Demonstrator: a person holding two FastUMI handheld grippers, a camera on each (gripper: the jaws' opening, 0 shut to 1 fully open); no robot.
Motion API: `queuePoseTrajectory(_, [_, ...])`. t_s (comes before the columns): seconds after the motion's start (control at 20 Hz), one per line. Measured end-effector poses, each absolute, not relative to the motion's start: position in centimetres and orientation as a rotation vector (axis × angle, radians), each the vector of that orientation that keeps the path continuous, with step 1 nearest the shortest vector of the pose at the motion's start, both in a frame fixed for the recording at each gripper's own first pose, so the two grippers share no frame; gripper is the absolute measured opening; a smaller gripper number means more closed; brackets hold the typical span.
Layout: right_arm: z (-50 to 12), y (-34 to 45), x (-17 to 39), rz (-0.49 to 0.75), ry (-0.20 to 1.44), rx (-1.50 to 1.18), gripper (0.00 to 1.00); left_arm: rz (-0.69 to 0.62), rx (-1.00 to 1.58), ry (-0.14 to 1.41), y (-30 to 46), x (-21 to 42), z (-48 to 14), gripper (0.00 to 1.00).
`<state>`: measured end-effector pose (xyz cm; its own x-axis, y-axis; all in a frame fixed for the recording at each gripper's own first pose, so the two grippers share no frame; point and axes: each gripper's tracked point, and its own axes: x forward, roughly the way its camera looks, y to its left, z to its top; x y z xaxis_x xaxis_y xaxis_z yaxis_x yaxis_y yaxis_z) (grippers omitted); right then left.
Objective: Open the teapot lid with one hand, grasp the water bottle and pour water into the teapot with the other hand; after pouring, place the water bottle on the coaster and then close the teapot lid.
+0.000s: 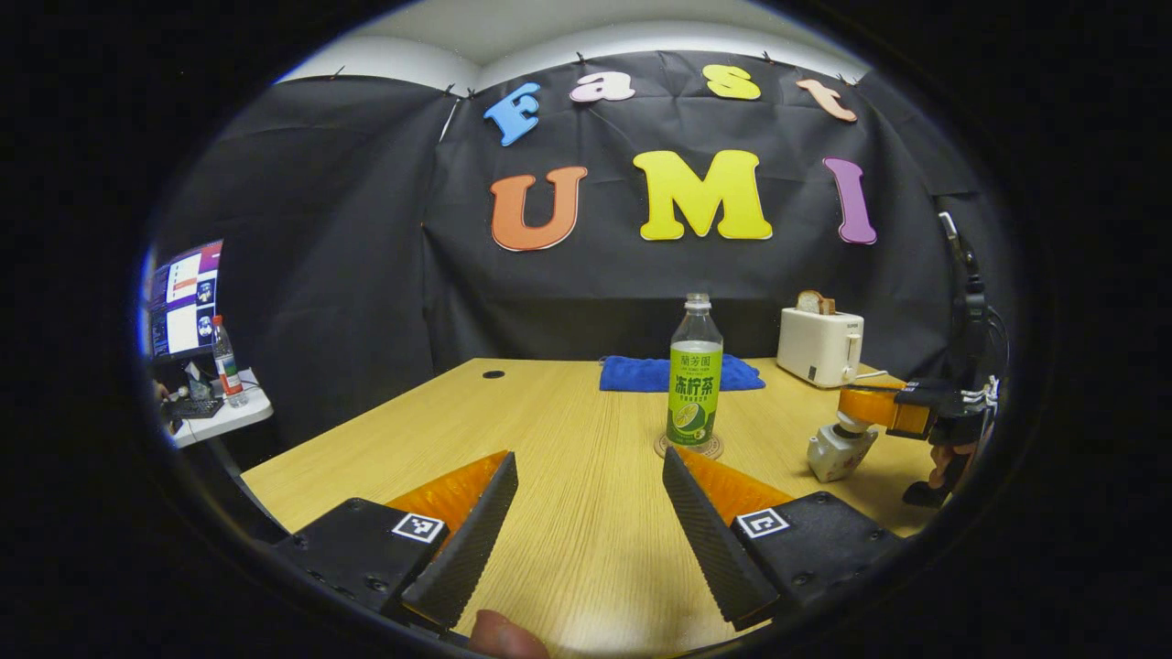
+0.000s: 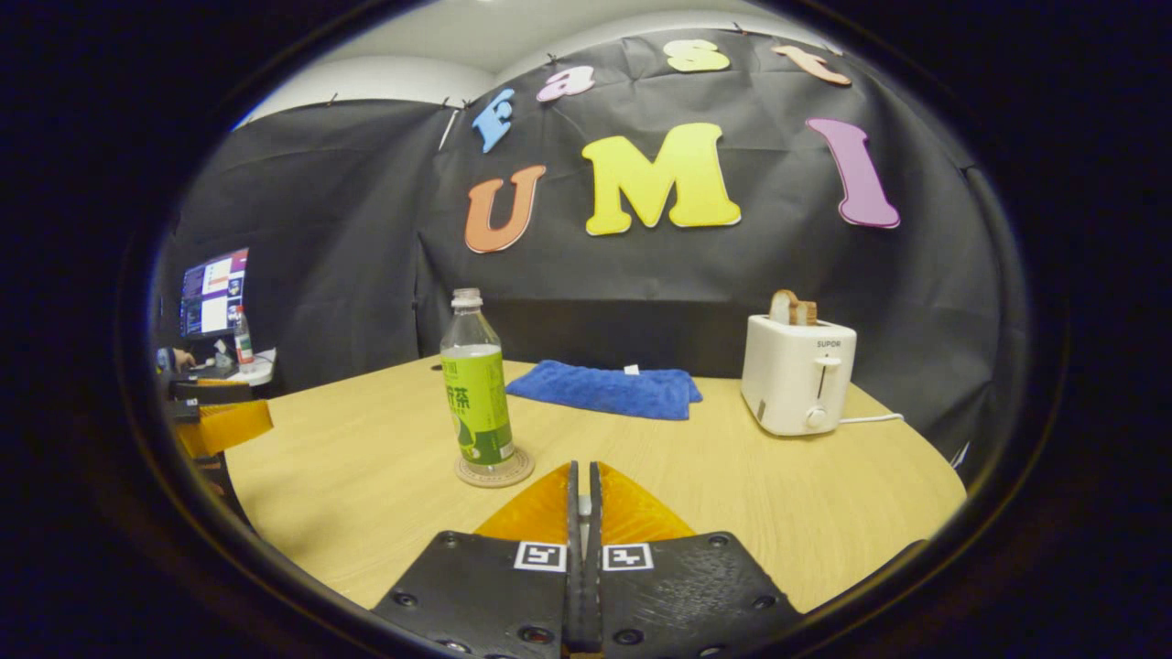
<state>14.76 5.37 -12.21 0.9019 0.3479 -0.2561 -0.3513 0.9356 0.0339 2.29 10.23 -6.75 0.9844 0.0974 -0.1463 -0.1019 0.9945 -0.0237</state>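
Black cloth wall (image 1: 366, 275), wooden table (image 1: 568, 513), side desk (image 1: 224, 416)

A light wooden table (image 2: 385, 476) is carrying a round coaster (image 2: 495, 471) under the water bottle (image 2: 476, 384), a folded blue cloth (image 2: 604, 389) toward the back, a white toaster (image 2: 797, 371), and a small white teapot (image 1: 838, 450) near the right edge

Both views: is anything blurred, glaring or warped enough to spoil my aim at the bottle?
Left gripper view: bottle sharp, soft sheen on the table, edges bowed by the fisheye. Right gripper view: bottle crisp on its coaster, toaster evenly lit, wall bulging outward, no blur.
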Motion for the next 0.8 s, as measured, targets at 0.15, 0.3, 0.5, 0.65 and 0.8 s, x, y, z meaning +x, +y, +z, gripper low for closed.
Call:
queuePoseTrajectory(0.15, [-12.7, 5.3, 14.9, 0.356, 0.264, -0.013, 0.00, 0.101, -0.030, 0.136, 10.2, 2.2, -6.5, 0.99])
queuePoseTrajectory(0.3, [-13.3, 5.4, 15.1, 0.355, 0.271, 0.005, 0.00, 0.097, -0.030, 0.130, 10.0, 2.3, -6.3, 1.00])
queuePoseTrajectory(0.5, [-14.0, 5.3, 15.3, 0.348, 0.280, 0.008, 0.00, 0.100, -0.023, 0.127, 9.7, 2.5, -6.2, 1.00])
queuePoseTrajectory(0.65, [-14.1, 5.3, 15.2, 0.335, 0.281, 0.003, 0.00, 0.097, -0.026, 0.122, 9.3, 2.4, -5.7, 0.99])
queuePoseTrajectory(0.8, [-13.4, 5.3, 15.0, 0.322, 0.267, 0.002, 0.05, 0.086, -0.026, 0.117, 8.8, 2.3, -5.3, 0.99])
